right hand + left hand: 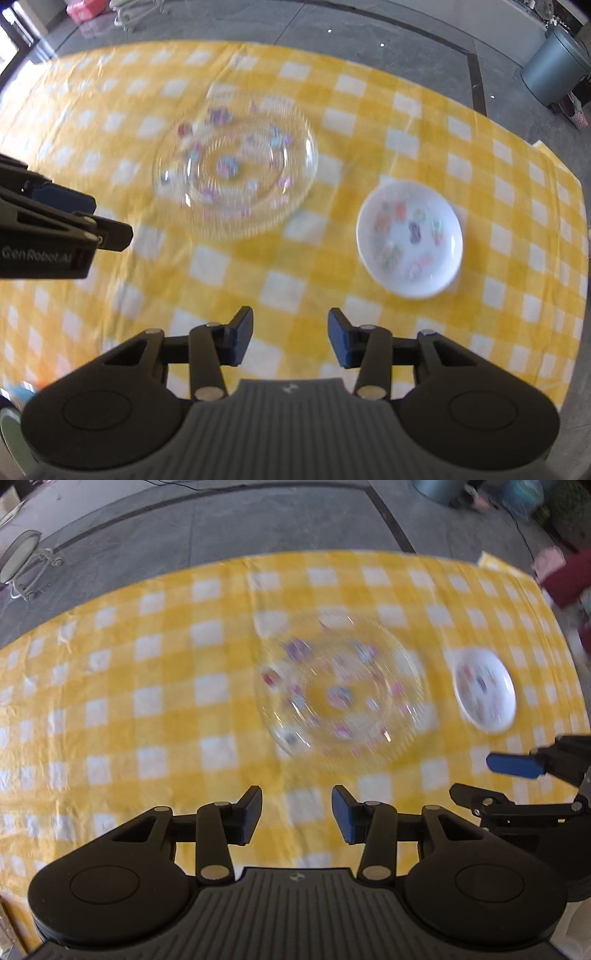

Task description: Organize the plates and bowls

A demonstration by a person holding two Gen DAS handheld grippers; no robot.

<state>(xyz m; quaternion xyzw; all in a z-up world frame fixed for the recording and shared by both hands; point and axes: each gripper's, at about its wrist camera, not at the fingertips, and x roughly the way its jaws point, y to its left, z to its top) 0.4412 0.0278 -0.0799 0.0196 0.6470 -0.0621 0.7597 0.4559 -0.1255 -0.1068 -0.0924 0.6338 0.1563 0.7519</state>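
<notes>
A clear glass plate (340,686) with small coloured pictures lies on the yellow checked tablecloth (147,701). It also shows in the right wrist view (236,166). A small white bowl (484,690) with coloured pictures inside sits to its right, and shows in the right wrist view (410,240). My left gripper (297,818) is open and empty, above the cloth in front of the glass plate. My right gripper (291,341) is open and empty, in front of both dishes. Each gripper shows at the edge of the other's view. Both views are blurred.
The table's far edge (332,55) drops to a grey floor. A grey bin (557,70) stands at the far right. A person's arm in a dark red sleeve (569,579) is at the table's far right corner. A wheeled stand (26,561) is on the floor at far left.
</notes>
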